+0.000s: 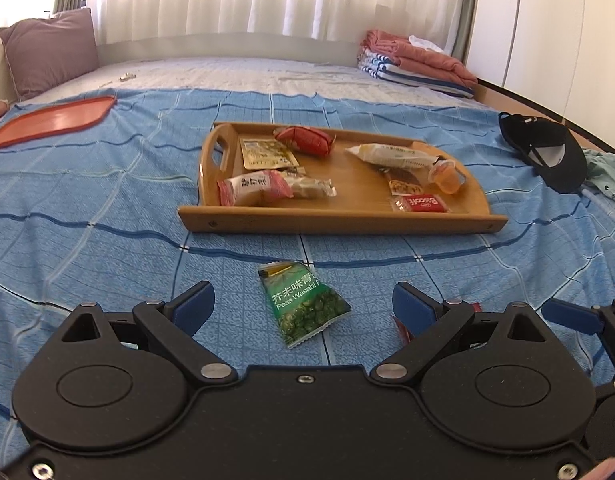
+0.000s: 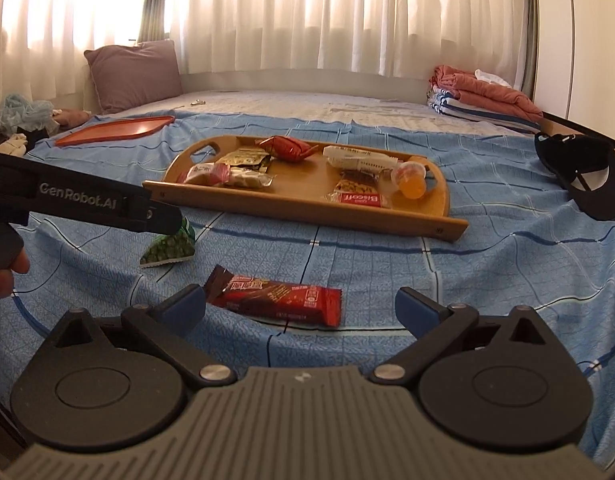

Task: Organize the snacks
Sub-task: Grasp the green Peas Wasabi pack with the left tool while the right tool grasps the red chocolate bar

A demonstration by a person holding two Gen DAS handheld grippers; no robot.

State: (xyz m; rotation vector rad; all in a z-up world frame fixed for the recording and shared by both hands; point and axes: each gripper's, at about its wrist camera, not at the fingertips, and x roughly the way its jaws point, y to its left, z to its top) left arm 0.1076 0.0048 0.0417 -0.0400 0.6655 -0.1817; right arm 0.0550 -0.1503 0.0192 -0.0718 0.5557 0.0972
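Both grippers spread wide, holding nothing. Left gripper [image 1: 303,304] straddles the wasabi peas pack [image 1: 303,306], lower centre of its view, flat on the blue bedsheet [image 1: 107,208]. Right gripper [image 2: 301,304] has the red bar [image 2: 275,300] lower centre, nearer its left finger. Wooden tray [image 1: 339,220] mid-frame already holds several snacks. Tips: drop straight down, centre bar btwn fingers, pinch the wrapper w/o snagging sheet, then lift clear of the tray rim.
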